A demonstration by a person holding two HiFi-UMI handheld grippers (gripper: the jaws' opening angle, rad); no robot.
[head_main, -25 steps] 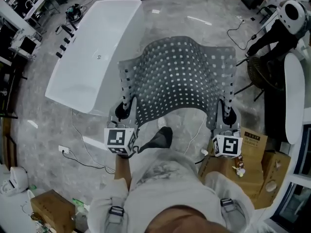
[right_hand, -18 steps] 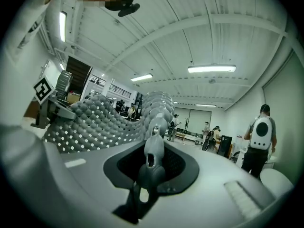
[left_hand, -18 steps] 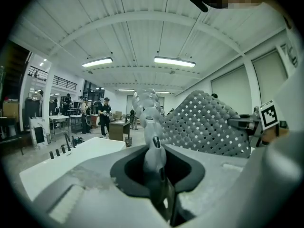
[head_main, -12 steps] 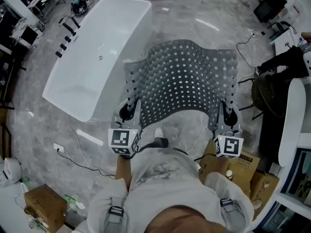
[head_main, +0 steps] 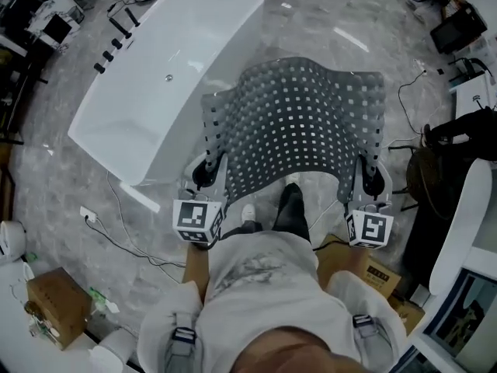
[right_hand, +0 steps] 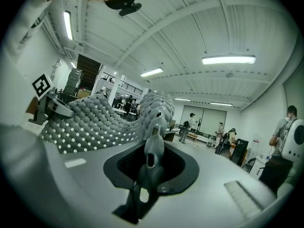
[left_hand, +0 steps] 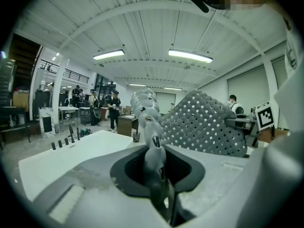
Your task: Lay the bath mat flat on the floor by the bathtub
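Observation:
A grey bath mat (head_main: 303, 123) with many small square holes hangs spread in the air, sagging in the middle. My left gripper (head_main: 208, 163) is shut on its near left corner and my right gripper (head_main: 371, 168) is shut on its near right corner. The white bathtub (head_main: 155, 76) stands on the floor to the mat's left, its rim close to the mat's left edge. In the left gripper view the jaws (left_hand: 153, 148) pinch the mat's edge (left_hand: 209, 127), with the tub (left_hand: 61, 158) beyond. In the right gripper view the jaws (right_hand: 152, 148) clamp the mat (right_hand: 95, 120).
A power strip and cable (head_main: 89, 214) lie on the marble floor near the tub's near end. Cardboard boxes sit at the lower left (head_main: 50, 305) and by my right leg (head_main: 377, 274). Dark equipment and a chair (head_main: 439, 165) crowd the right side. People stand far off in the hall.
I have stepped forward with the mat still stretched between both grippers; the tub's near end now lies closer to the left gripper. One leg has swung forward under the mat. Both grips are unchanged.

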